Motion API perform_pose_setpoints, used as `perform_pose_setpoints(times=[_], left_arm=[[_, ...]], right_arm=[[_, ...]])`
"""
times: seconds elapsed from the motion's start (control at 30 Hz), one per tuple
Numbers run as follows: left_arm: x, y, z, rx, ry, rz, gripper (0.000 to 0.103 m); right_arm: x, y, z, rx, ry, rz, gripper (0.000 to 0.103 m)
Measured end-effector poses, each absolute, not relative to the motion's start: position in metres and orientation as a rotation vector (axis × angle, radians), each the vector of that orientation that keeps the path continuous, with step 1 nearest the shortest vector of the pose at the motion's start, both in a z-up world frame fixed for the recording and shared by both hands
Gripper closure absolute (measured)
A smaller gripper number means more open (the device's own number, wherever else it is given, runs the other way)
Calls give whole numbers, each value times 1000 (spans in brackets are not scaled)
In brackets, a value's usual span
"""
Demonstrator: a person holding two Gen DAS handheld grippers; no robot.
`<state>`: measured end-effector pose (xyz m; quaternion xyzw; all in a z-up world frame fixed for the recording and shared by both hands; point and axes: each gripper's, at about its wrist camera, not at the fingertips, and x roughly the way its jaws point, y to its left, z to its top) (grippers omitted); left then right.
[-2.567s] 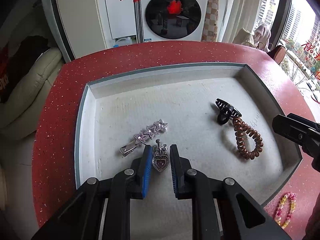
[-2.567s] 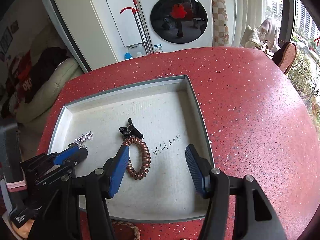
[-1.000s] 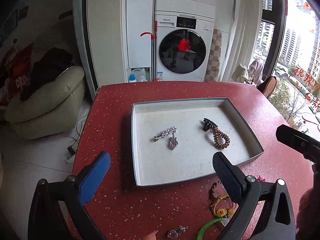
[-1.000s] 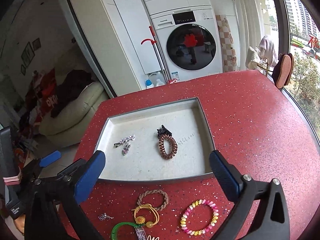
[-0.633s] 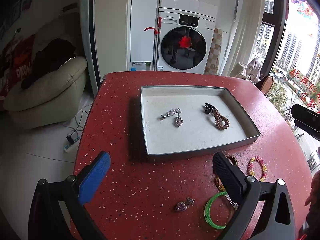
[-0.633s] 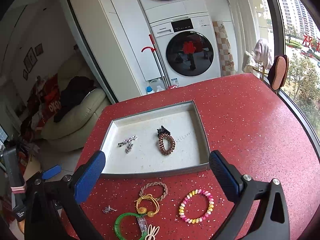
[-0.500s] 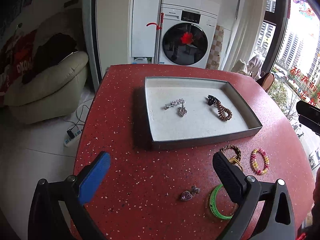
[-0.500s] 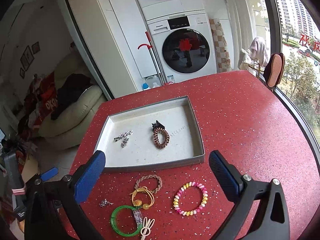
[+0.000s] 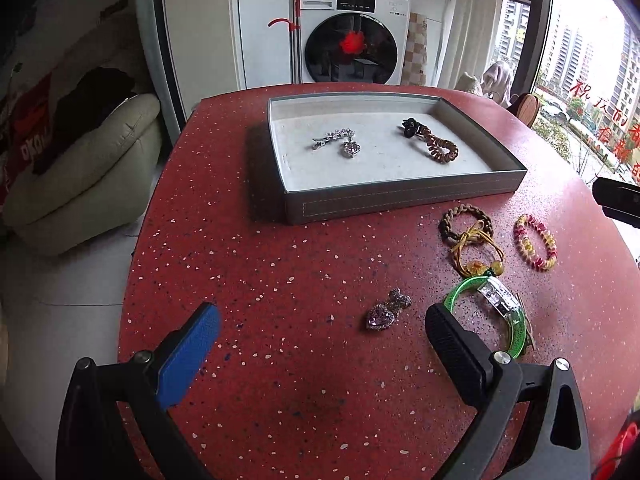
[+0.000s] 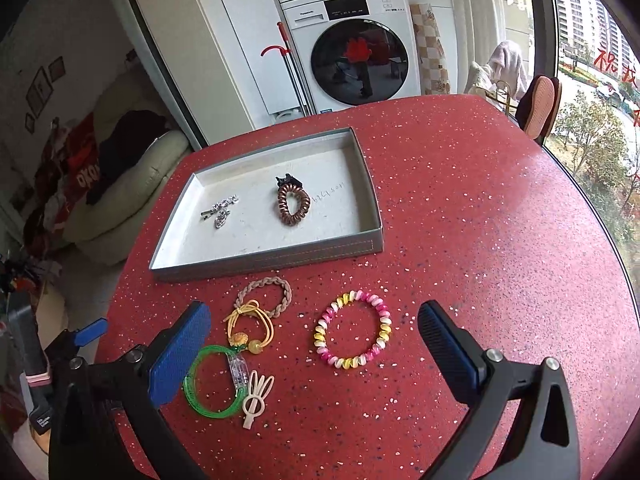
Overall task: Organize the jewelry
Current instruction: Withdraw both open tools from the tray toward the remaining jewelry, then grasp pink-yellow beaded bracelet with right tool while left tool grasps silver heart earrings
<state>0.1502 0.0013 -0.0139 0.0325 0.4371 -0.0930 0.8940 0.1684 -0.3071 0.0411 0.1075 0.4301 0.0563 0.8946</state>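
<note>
**Both grippers wide open, nothing held**

The left gripper (image 9: 320, 344) hangs over the red speckled tabletop (image 9: 280, 256), jaws spread wide; a purple heart-shaped rhinestone clip (image 9: 387, 314) lies between its fingertips. The right gripper (image 10: 314, 344) is equally wide open and empty; a pink-and-yellow coiled bracelet (image 10: 353, 329) lies between its fingertips. Ahead of both, the grey rectangular tray (image 10: 264, 260) holds a silver star hair clip (image 10: 219, 205) and a brown spiral hair tie (image 10: 293, 205).
</note>
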Motion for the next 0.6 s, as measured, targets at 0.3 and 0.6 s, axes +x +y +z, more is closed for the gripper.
perform_pose_setpoints(times=[0.3,0.6], left_arm=[[158,-3,-32,126,934,-187,0],[163,-17,-37,188,928,-218,0]], right_arm=[[167,-326,-2,249,1013,18,0],[174,-337,-20,237,1057,-59,0]])
